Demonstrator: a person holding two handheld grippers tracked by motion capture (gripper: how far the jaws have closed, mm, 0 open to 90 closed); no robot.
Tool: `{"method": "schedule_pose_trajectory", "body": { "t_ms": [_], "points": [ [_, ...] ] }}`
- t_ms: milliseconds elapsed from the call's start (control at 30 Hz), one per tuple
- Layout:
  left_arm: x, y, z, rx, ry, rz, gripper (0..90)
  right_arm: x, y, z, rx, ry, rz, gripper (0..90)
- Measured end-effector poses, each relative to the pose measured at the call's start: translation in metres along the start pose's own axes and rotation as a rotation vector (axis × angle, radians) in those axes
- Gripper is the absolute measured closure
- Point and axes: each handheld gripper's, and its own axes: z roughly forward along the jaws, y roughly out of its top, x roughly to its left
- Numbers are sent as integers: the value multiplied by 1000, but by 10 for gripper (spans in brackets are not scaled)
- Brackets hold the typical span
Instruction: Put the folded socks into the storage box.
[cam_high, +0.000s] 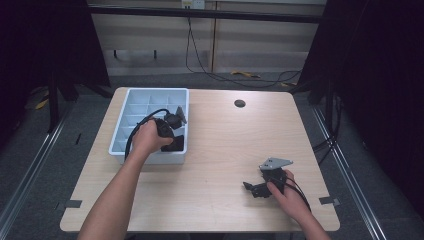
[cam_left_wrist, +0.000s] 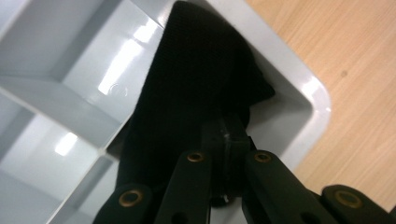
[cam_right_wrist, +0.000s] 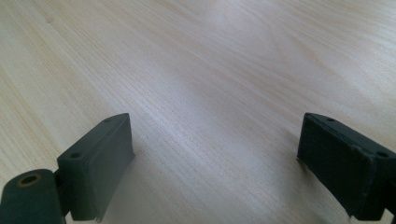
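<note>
Nearest the person, the right claw (cam_high: 256, 189) rests low over the counter (cam_high: 225, 150) at its near right part, held in the right hand (cam_high: 286, 192). In the right gripper view its two black jaws stand wide apart, with nothing but pale wood grain between them and ahead of them.

Farther off, and well apart from the right claw, the left claw (cam_left_wrist: 224, 140) is held by the left hand (cam_high: 147, 139) and reaches down into the grey divided tray (cam_high: 131, 102). In the left gripper view its jaws are drawn together on a piece of black cloth (cam_left_wrist: 196, 84). The cloth spreads ahead of the claw and fills the corner compartment of the tray, lying against the outer wall and bulging over the divider on the claw's left. Beyond the rounded tray corner, to the claw's right, bare counter shows. In the high view the cloth (cam_high: 176, 144) sits just below the left hand, in the tray's near right compartment.
</note>
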Motion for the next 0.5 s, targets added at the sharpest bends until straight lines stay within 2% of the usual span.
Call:
{"method": "schedule_pose_trajectory", "body": {
  "t_ms": [33, 100, 133, 233, 300, 333, 500],
  "points": [
    [-1, 0, -10, 0, 11, 3, 900, 0, 0, 0, -1, 0, -1, 97],
    [-1, 0, -21, -12, 24, 5, 900, 0, 0, 0, -1, -1, 1, 97],
    [-1, 0, -21, -12, 24, 5, 900, 0, 0, 0, -1, -1, 1, 97],
    [-2, -1, -41, -37, 49, -4, 900, 0, 0, 0, -3, -1, -1, 97],
    [-2, 0, -45, -37, 53, 5, 900, 0, 0, 0, -2, -1, 0, 97],
    [-1, 1, -52, -46, 61, 0, 900, 0, 0, 0, -2, -1, 0, 97],
    [0, 5, -59, -48, 83, -2, 900, 0, 0, 0, -2, -1, 0, 97]
  ]
}}
